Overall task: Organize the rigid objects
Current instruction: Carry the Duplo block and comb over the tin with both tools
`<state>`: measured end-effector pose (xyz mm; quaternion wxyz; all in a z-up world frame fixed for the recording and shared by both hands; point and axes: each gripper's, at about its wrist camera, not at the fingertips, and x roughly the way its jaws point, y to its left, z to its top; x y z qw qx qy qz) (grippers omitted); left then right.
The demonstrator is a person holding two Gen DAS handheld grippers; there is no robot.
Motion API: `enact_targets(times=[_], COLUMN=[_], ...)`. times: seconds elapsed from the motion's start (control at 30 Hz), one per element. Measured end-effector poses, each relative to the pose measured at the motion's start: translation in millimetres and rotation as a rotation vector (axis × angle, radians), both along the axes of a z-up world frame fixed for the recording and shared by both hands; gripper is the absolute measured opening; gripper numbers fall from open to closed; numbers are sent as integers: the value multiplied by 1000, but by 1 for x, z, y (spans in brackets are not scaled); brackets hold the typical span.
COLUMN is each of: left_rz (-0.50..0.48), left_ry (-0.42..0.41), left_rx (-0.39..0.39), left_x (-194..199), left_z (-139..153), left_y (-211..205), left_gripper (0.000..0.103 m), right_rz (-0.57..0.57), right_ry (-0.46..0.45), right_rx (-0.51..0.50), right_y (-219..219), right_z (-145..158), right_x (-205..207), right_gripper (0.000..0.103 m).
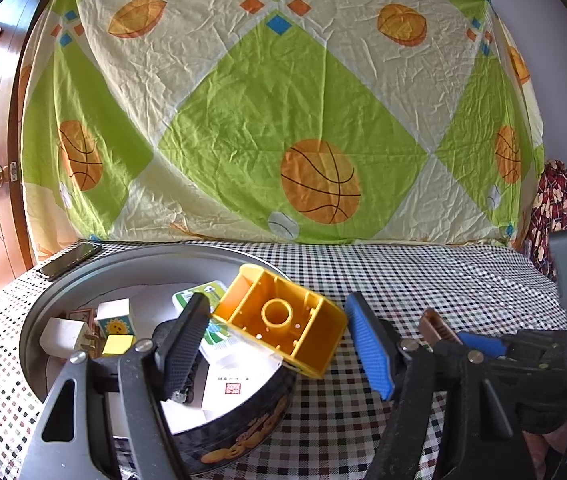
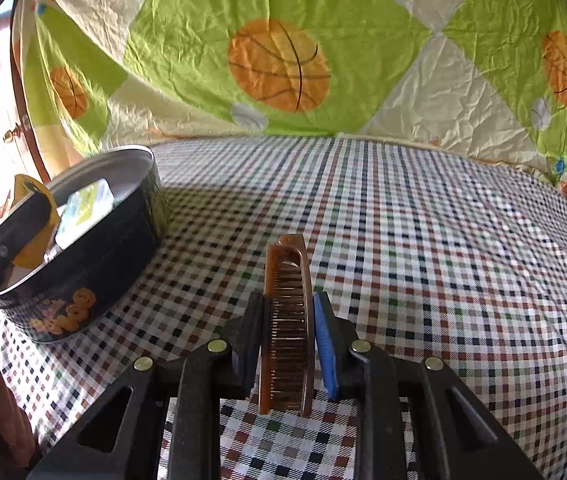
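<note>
Brown comb (image 2: 286, 332) clamped edge-up between pads of right tool (image 2: 288, 344), above checked tabletop (image 2: 423, 240); translucent amber, teeth visible. Yellow block (image 1: 279, 318) held hollow side out in left tool (image 1: 279, 344), jaws wide, over round tin (image 1: 219, 436).

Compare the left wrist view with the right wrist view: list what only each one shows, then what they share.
Only the left wrist view: small blocks inside the tin, a phone behind it, the yellow block's hollow underside. Only the right wrist view: the comb's teeth between the right gripper's pads. Both: the round tin, brown comb, checked cloth, basketball sheet.
</note>
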<state>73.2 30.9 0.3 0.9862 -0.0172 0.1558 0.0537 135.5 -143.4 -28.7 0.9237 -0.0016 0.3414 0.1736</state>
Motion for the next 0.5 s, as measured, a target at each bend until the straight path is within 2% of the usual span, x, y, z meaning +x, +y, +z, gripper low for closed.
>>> enact_targets(times=[0.3,0.5], left_rz=[13,31], left_ry=[-18,-24], left_rx=[-17,-30], left_x=[-6,-11], left_z=[1,2], left_y=[6,17], left_gripper=[71,71], right_rz=[32,56], right_ry=[-203,-257], right_rx=[67,98], right_y=[11,23], right_z=[24,33], right_x=[-29,-35], right_gripper=[27,27])
